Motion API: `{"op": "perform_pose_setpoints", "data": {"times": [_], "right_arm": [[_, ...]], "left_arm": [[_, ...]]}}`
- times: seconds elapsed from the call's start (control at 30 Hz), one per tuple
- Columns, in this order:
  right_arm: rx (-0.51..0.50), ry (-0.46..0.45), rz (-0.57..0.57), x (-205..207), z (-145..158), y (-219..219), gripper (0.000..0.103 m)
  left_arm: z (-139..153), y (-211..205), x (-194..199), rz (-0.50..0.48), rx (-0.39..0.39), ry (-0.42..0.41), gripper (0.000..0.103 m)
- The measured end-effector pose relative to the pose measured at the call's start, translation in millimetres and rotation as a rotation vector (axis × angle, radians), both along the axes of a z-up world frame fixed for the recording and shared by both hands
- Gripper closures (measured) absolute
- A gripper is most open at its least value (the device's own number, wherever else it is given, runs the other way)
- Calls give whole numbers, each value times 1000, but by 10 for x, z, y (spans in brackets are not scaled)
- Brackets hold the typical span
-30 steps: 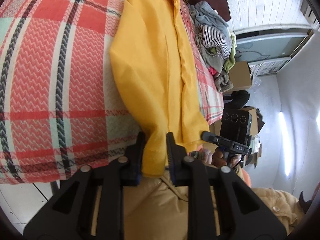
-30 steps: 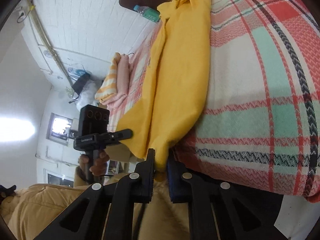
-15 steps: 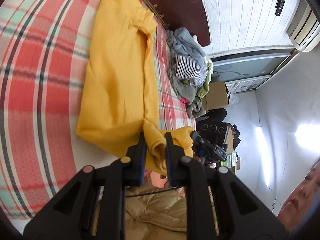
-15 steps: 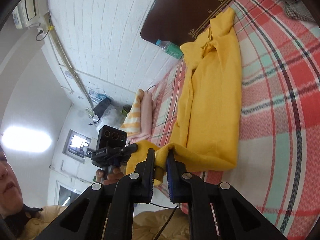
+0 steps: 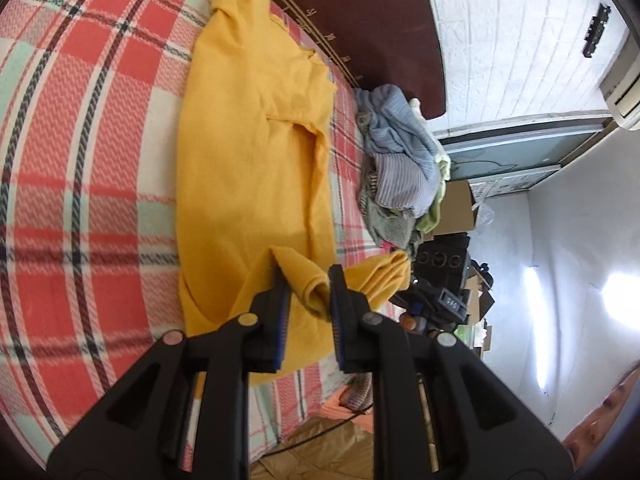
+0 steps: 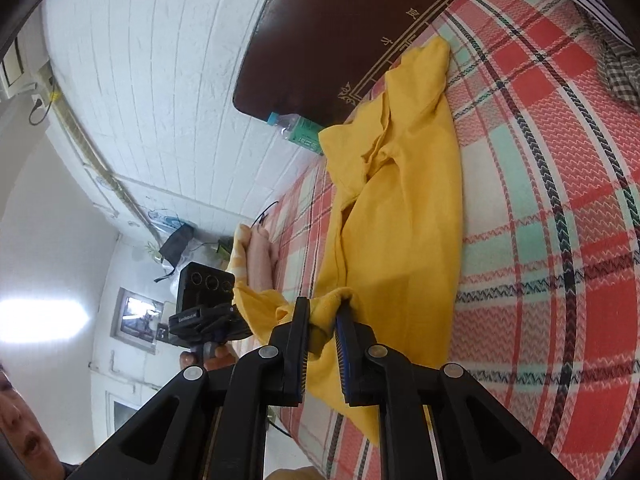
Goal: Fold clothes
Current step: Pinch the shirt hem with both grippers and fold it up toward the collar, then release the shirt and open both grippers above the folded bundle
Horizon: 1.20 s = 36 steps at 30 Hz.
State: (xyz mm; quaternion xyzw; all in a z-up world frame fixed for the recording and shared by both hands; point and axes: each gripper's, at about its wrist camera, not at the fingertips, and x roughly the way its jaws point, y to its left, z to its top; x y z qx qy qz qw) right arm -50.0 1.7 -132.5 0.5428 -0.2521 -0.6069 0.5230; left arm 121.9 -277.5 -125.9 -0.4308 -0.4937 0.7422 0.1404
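Change: hem lifted off the bed's near edge since a second ago and carried up over the garment toward the headboard point(image 5: 360, 8).
Yellow garment point(image 5: 248, 152): lengthwise on the plaid bed point(image 5: 80, 160), bottom doubling over.
Left gripper point(image 5: 308, 304): fingers narrow, pinching the hem.
Right gripper point(image 6: 322, 332): fingers opening, hem between them.
Meaning: fold likely halfway.

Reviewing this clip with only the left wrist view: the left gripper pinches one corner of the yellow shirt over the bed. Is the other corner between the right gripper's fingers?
Observer: Yes. The right wrist view shows a fold of the yellow shirt between the pads of the right gripper, whose jaws are opening.
Operator: Anything by the headboard I'm missing?
Observer: A clear bottle with a teal label lies at the end of the headboard.
Operator: Any finished clothes?
Observer: A folded stack, pink and yellow-striped, lies on the bed beyond the shirt.
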Motion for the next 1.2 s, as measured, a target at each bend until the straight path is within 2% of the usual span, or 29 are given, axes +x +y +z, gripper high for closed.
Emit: {"op": "perform_pose_setpoints", "data": {"times": [0.23,0.27,0.33,0.37,0.4,0.57,0.63,0.67,0.7,0.83,1.0,1.2], "right_arm": [[27,-28,-31,-201,-119,-96,81],[32,-28,-35,-222,-134,-100,80],[42,-30,-39,-260,-170,-116,79],[48,-32,-41,-277,-189,-124,77],[55,-31,-44,-289,-203,-128,76],[73,8,-54,-324,-165,-116,74],[98,61,-36,-282,-90,-139,67],[110,91,-24,-253,-49,-154,59],[125,127,-8,-214,-7,-179,55],[184,250,86,-34,60,-354,55],[293,324,139,23,-92,-492,55],[334,363,150,17,-167,-494,57]], "left_arm": [[-8,-90,-88,-8,-50,23,83],[5,-82,-108,-19,-65,22,77],[41,-87,-135,-20,-101,24,58],[63,-88,-142,-19,-122,27,39],[87,-88,-141,-20,-144,36,34],[221,-8,-161,-59,-286,106,34],[265,102,-153,-111,-351,139,34],[286,179,-143,-139,-399,157,33],[302,254,-133,-167,-447,172,33],[247,497,-142,-265,-596,205,33],[54,558,-222,-313,-639,203,33],[-75,497,-280,-329,-587,212,32]]}}
